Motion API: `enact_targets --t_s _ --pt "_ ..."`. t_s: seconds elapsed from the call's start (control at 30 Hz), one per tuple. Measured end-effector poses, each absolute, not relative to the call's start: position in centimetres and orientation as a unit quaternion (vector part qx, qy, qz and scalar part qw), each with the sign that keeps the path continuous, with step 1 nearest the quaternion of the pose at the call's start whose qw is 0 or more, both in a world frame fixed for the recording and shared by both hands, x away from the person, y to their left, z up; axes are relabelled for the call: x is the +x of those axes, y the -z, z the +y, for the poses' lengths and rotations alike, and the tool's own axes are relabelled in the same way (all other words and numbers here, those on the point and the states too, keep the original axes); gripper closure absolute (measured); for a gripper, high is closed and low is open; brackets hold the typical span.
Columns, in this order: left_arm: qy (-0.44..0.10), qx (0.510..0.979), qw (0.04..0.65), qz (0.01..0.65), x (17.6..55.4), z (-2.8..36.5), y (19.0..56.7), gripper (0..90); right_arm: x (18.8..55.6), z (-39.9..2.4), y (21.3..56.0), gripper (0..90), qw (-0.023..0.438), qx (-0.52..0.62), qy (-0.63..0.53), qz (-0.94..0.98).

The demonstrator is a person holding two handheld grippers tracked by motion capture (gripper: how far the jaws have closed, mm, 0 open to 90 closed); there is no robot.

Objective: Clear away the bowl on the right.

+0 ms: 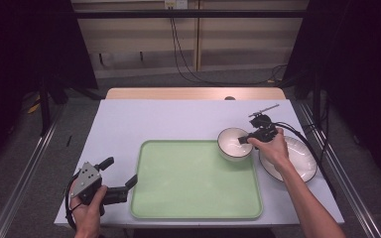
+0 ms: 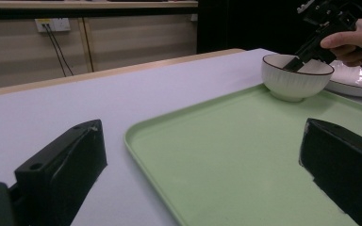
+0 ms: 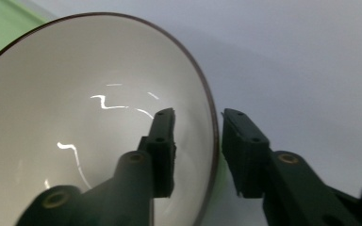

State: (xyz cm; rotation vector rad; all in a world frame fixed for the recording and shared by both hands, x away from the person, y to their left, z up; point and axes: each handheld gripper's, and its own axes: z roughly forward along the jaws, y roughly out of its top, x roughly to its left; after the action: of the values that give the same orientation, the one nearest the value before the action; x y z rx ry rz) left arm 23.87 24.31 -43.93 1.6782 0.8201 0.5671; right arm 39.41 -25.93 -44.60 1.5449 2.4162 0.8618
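We have the white bowl [image 1: 234, 144] sitting on the far right corner of the green tray [image 1: 193, 181], its dark-edged rim just beside the big white plate [image 1: 297, 157] that rests on the pale table [image 1: 154, 119] to the tray's right. Our right gripper [image 1: 244, 141] is at that bowl's near-side wall, one jaw down inside the bowl, the other outside, the rim running between them. In the right gripper view we see it clearly: the jaws of the right gripper [image 3: 198, 136] stand a little apart on either side of the bowl [image 3: 89, 122], with a sliver of gap showing between the pads and the wall, so nothing is pinched. The left gripper view gives us the same scene from across the tray [image 2: 245, 155]: the bowl [image 2: 296, 77] upright at the tray's far edge, the right gripper [image 2: 296, 64] dipping a jaw over its rim, the plate [image 2: 358, 82] behind. Our left gripper [image 1: 120, 172] waits low at the tray's near left corner, on the table beside it, jaws spread wide and holding nothing, pointing toward the tray.
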Motion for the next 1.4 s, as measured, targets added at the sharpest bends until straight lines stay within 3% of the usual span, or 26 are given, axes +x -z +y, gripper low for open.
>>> enact_targets --t_s 0.27,0.5,0.57,0.77,1.07,1.4 --pt "-0.243 0.714 0.559 0.345 23.9 24.4 43.9 1.3 39.5 -26.0 44.5 18.9 0.078 0.516 -0.3 0.799" --pt "-0.242 0.713 0.56 0.346 23.8 24.4 43.9 1.3 39.7 -26.0 44.6 1.1 0.083 0.511 -0.313 0.796" --pt "-0.242 0.713 0.561 0.345 23.8 24.4 43.9 1.3 39.8 -26.0 44.6 5.7 0.087 0.511 -0.315 0.795" --pt "-0.243 0.713 0.559 0.345 23.8 24.5 43.9 1.3 39.9 -26.1 44.6 4.0 0.089 0.523 -0.325 0.783" --pt "-0.24 0.715 0.559 0.344 24.0 24.4 44.0 1.3 38.9 -25.9 44.3 3.8 0.15 0.52 -0.33 0.773" --pt "-0.243 0.713 0.556 0.351 24.0 24.5 44.0 1.3 38.0 -26.7 43.2 2.8 0.18 0.497 -0.365 0.767"
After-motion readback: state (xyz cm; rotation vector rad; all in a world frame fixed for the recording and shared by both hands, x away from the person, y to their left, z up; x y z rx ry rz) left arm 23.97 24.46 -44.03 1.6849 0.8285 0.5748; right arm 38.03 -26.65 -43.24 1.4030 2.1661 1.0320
